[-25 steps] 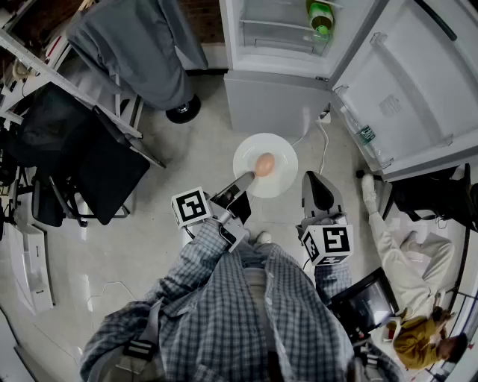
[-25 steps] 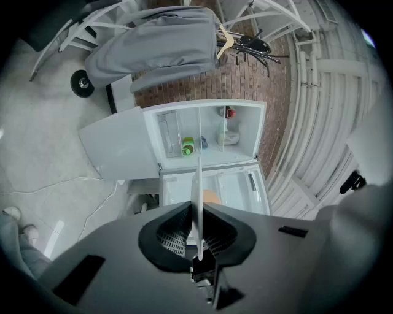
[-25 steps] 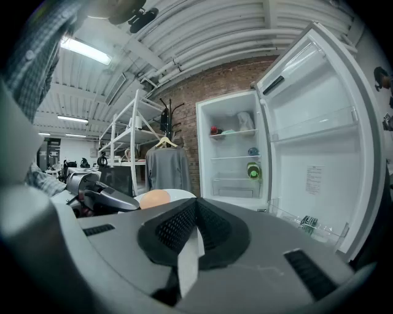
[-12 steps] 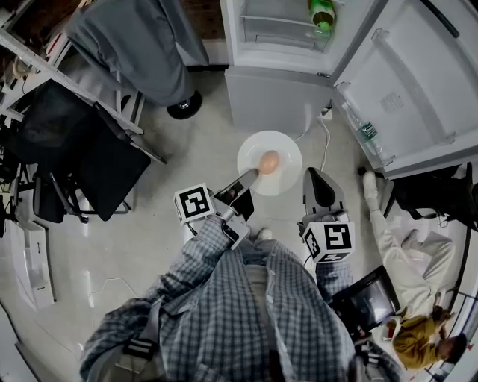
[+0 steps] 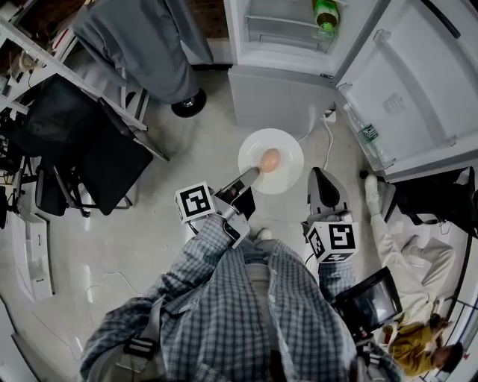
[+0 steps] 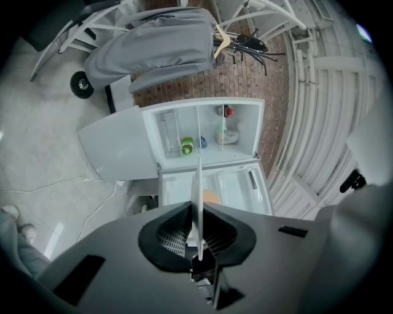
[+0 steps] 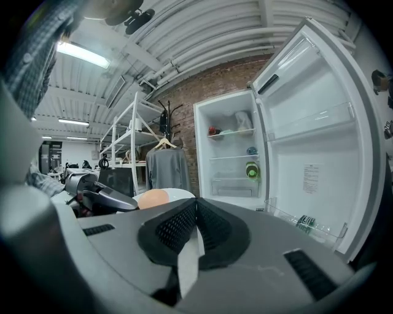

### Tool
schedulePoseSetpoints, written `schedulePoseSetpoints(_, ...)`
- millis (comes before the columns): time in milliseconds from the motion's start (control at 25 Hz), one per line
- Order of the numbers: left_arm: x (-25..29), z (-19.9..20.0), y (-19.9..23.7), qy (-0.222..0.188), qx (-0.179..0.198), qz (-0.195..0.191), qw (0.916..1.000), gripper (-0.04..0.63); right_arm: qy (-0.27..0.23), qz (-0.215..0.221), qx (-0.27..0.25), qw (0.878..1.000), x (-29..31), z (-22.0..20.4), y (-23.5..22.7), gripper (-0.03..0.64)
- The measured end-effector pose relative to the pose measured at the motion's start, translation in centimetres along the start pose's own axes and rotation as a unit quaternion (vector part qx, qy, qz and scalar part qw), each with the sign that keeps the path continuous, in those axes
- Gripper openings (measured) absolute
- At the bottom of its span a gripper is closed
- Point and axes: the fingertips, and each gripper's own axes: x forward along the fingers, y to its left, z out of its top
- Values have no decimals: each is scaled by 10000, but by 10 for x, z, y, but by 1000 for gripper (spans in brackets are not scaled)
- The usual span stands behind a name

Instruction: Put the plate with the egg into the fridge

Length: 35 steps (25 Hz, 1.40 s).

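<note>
A white plate (image 5: 287, 145) with a brown egg (image 5: 269, 160) on it hangs level above the floor in front of the open fridge (image 5: 280, 71). My left gripper (image 5: 252, 174) is shut on the plate's near-left rim. In the left gripper view the plate (image 6: 198, 184) runs edge-on between the jaws, with the egg (image 6: 210, 197) just past them. My right gripper (image 5: 314, 174) is beside the plate's right edge, shut, with nothing in it. In the right gripper view the egg (image 7: 152, 198) shows to the left of the jaws and the fridge (image 7: 227, 159) stands ahead.
The fridge door (image 5: 418, 82) is swung wide to the right, with a bottle (image 5: 366, 134) in its rack. A green bottle (image 5: 324, 13) stands on a shelf inside. A white cable (image 5: 326, 138) lies on the floor. At the left are a grey garment (image 5: 142, 45) and a black chair (image 5: 89, 157).
The plate with the egg has moved a little forward and to the right, toward the fridge, with both grippers following. The left gripper's hold is unchanged.
</note>
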Motion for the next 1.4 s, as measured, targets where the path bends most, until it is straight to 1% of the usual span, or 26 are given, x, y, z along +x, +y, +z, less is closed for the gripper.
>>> schedulePoseSetpoints(240, -3, -10, 0, -132, 29, 136, 9998, 29, -4, 90, 63, 9999, -9, -3, -9, 6)
schedulePoseSetpoints(480, 5, -27, 2, -194, 68, 233, 9995, 29, 74, 114, 7, 9999, -24, -9, -18, 6)
schedulePoseSetpoints(600, 12, -37, -4, -194, 62, 106, 9997, 29, 97, 96, 29, 9999, -32, -13, -22, 6)
schedulePoseSetpoints(720, 14, -40, -5, -200, 48, 123, 9997, 29, 80, 40, 114, 9999, -36, -14, -28, 6)
schedulePoseSetpoints(960, 21, -29, 2, -251, 34, 149, 9996, 29, 109, -85, 244, 9996, -35, -18, -38, 6)
schedulePoseSetpoints(1080, 29, -19, 4, -243, 35, 98, 9997, 29, 78, -121, 309, 9994, -26, -15, -43, 6)
schedulePoseSetpoints(1400, 60, 22, 7, -127, 16, 78, 9999, 29, 76, -109, 266, 9996, 24, 2, -51, 6)
